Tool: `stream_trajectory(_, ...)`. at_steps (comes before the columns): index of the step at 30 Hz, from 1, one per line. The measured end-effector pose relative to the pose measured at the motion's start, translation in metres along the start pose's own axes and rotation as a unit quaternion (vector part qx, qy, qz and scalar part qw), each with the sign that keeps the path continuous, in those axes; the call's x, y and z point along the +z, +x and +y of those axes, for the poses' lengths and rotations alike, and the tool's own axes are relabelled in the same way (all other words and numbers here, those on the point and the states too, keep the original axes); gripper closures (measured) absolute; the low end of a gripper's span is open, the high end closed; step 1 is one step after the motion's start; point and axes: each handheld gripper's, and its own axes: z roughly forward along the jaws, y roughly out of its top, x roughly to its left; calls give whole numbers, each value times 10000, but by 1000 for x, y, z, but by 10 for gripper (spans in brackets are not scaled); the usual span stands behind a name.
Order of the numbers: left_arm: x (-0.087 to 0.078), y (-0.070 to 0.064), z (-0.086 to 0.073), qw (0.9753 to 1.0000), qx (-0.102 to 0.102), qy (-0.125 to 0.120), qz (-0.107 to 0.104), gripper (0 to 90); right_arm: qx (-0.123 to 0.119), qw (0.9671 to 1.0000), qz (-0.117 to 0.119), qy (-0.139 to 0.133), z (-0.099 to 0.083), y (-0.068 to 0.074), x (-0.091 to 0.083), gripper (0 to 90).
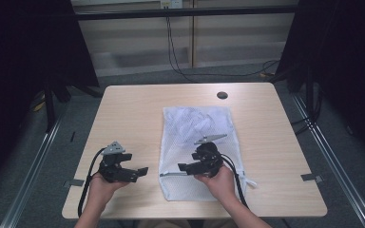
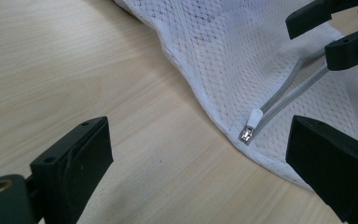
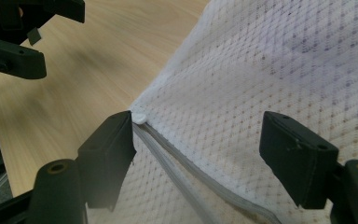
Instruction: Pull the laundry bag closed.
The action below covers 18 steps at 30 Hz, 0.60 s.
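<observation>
Both grippers sit over the near half of the table (image 1: 123, 104), each with its jaws spread wide and nothing between them. Ahead of the left gripper (image 1: 140, 172), and to its right, lies the mesh bag (image 1: 195, 128), flat on the wood with something pale bunched inside its far end. The right gripper (image 1: 183, 167) hovers over the bag's near end, directly above the zipper (image 1: 176, 174), and points across toward the other tool. That facing stance looks deliberate: one tool to pin the cloth, the other to work the slider, so I judge the zip to be the business in hand.

From the left gripper, the bag's hemmed corner reaches in between its jaws, and the zipper pull (image 2: 251, 128) lies just inside the right-hand jaw, untouched. From the right gripper, the zipper runs away between its jaws to end close beside the left-hand one.

Pale wood grain makes a smooth tabletop; the bag is soft white netting of fine holes. Grey tape forms the zipper, and its pull is a small metal tab with a white plastic cap.
</observation>
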Motion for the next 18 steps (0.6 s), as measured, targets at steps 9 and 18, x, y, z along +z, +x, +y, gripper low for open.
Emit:
stream_trajectory(9, 1, 1, 0, 10000, 2, 47, -3, 68, 66, 9998, 181, 17, 2, 7, 9, 323)
stream_trajectory(18, 0, 1, 0, 10000, 8, 42, -14, 71, 86, 9989, 436, 167, 3, 14, 24, 368)
